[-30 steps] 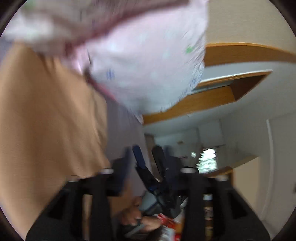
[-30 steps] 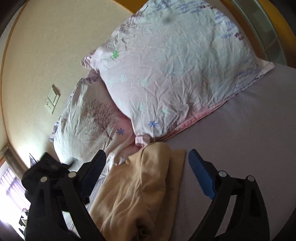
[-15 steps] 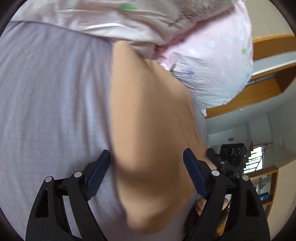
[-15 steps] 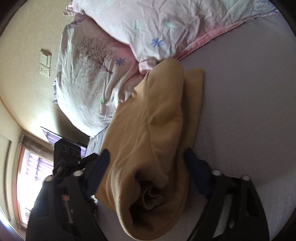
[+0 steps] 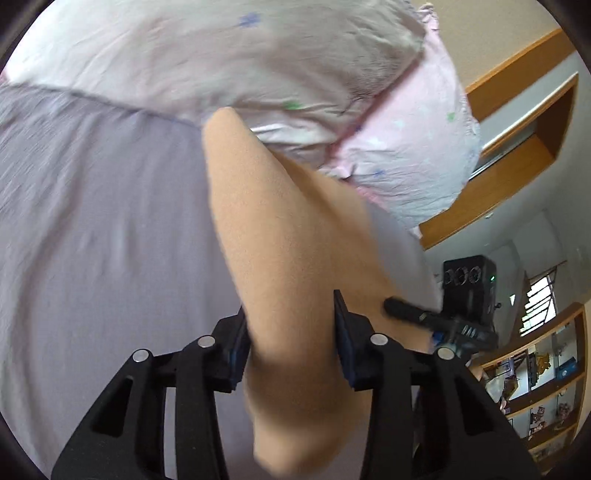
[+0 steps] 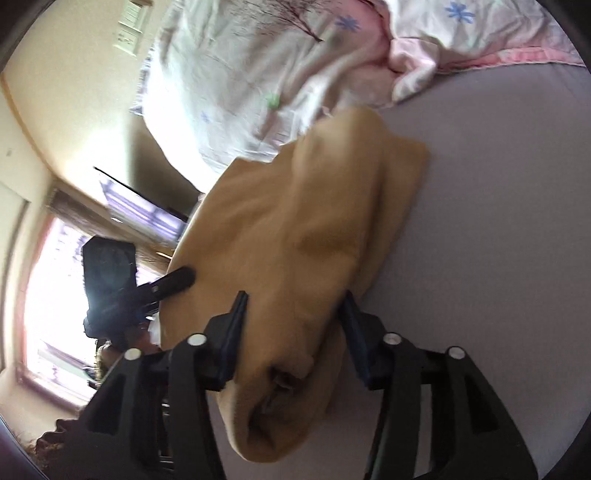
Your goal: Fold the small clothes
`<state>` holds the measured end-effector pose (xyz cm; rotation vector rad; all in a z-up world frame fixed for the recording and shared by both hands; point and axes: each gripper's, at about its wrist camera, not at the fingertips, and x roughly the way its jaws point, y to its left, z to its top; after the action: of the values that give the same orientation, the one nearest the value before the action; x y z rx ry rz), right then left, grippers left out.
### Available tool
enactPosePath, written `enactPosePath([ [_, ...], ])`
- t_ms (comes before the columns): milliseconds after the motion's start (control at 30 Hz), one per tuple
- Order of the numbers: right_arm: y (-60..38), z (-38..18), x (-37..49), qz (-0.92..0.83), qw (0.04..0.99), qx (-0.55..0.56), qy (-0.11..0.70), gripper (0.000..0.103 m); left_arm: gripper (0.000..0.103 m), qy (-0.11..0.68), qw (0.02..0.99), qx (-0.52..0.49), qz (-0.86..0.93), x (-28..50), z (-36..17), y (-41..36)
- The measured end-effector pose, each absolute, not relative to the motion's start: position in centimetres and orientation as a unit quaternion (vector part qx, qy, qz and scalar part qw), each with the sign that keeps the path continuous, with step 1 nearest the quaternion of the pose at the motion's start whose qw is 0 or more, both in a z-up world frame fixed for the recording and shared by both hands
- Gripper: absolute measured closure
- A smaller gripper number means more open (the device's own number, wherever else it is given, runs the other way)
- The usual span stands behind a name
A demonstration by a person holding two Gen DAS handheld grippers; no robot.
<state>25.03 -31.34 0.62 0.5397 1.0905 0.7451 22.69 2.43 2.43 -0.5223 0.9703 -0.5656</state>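
Note:
A tan garment (image 5: 280, 236) lies bunched on the lilac bed sheet (image 5: 96, 229), its far end against the pillows. My left gripper (image 5: 290, 332) straddles one side of it, jaws part closed with a thick fold between the pads. My right gripper (image 6: 293, 321) straddles the other side of the garment (image 6: 295, 240) the same way, jaws narrowed around a bulky fold. Each gripper shows in the other's view, the right one (image 5: 436, 317) and the left one (image 6: 147, 291), both touching the cloth.
Two floral pink-white pillows (image 5: 258, 62) (image 6: 295, 59) lie at the head of the bed. A wooden headboard (image 5: 517, 110) and shelves (image 5: 535, 387) are beyond. A bright window (image 6: 48, 295) and wall switch (image 6: 129, 26) are off to the side.
Both grippers have moved down onto the tan garment and their jaws have narrowed from wide open to gripping folds of it. The left camera swung down from the pillows.

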Motion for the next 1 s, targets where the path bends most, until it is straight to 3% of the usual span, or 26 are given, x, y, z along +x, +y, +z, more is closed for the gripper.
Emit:
enactPosePath([
  [67, -33.2, 2.0, 24.7, 0.315, 0.784, 0.269, 0.463, 0.046, 0.054, 0.439, 0.825, -0.250, -0.256, 21.5, 2.5, 3.6],
  [133, -34.8, 3.5, 25.0, 0.300, 0.799, 0.301, 0.425, 0.046, 0.025, 0.397, 0.843, -0.244, -0.269, 20.5, 3.6, 4.5],
  [267, -33.2, 3.6, 27.7, 0.274, 0.801, 0.287, 0.447, 0.047, 0.015, 0.344, 0.867, -0.208, -0.295, 19.4, 5.1, 4.4],
  [300, -32.4, 3.1, 28.2, 0.270, 0.800, 0.281, 0.457, 0.052, 0.015, 0.343, 0.869, -0.197, -0.297, 19.6, 5.1, 3.6],
  [333, -31.6, 2.7, 28.7, 0.273, 0.797, 0.275, 0.464, 0.064, 0.015, 0.345, 0.869, -0.191, -0.298, 19.7, 4.9, 3.1],
  [367, -30.8, 2.5, 29.0, 0.278, 0.797, 0.266, 0.465, 0.097, 0.015, 0.349, 0.868, -0.187, -0.300, 19.8, 4.5, 2.8],
  [400, -30.8, 2.8, 29.0, 0.275, 0.805, 0.263, 0.456, 0.098, 0.015, 0.355, 0.865, -0.187, -0.301, 19.7, 3.9, 2.9],
  [500, -32.1, 3.3, 28.3, 0.242, 0.836, 0.265, 0.416, 0.099, 0.015, 0.375, 0.855, -0.198, -0.300, 19.3, 2.2, 4.3],
  [633, -32.9, 1.5, 28.5, 0.199, 0.824, 0.260, 0.463, 0.093, 0.015, 0.384, 0.851, -0.206, -0.294, 19.5, 2.0, 4.6],
  [667, -33.3, 1.9, 27.7, 0.206, 0.820, 0.273, 0.459, 0.083, 0.015, 0.381, 0.853, -0.205, -0.292, 19.2, 2.3, 4.7],
  [700, -33.7, 2.5, 26.3, 0.229, 0.813, 0.291, 0.449, 0.060, 0.014, 0.378, 0.854, -0.204, -0.294, 18.8, 2.7, 4.8],
  [733, -34.1, 3.2, 24.7, 0.254, 0.807, 0.307, 0.435, 0.046, 0.012, 0.376, 0.854, -0.204, -0.295, 18.4, 3.0, 5.0],
  [767, -34.5, 3.7, 22.9, 0.272, 0.806, 0.313, 0.422, 0.039, 0.012, 0.375, 0.853, -0.206, -0.298, 18.0, 3.2, 5.0],
  [867, -34.6, 3.9, 18.8, 0.286, 0.806, 0.300, 0.424, 0.040, 0.012, 0.370, 0.850, -0.198, -0.318, 16.8, 3.8, 4.3],
  [933, -33.6, 2.7, 17.2, 0.272, 0.808, 0.278, 0.443, 0.052, 0.012, 0.368, 0.863, -0.161, -0.307, 16.3, 4.1, 2.9],
  [967, -32.8, 1.8, 16.5, 0.245, 0.811, 0.249, 0.469, 0.068, 0.012, 0.376, 0.868, -0.142, -0.293, 16.3, 4.0, 2.1],
  [1000, -32.0, 1.3, 16.4, 0.228, 0.812, 0.229, 0.487, 0.071, 0.012, 0.395, 0.870, -0.118, -0.271, 16.4, 3.4, 1.2],
])
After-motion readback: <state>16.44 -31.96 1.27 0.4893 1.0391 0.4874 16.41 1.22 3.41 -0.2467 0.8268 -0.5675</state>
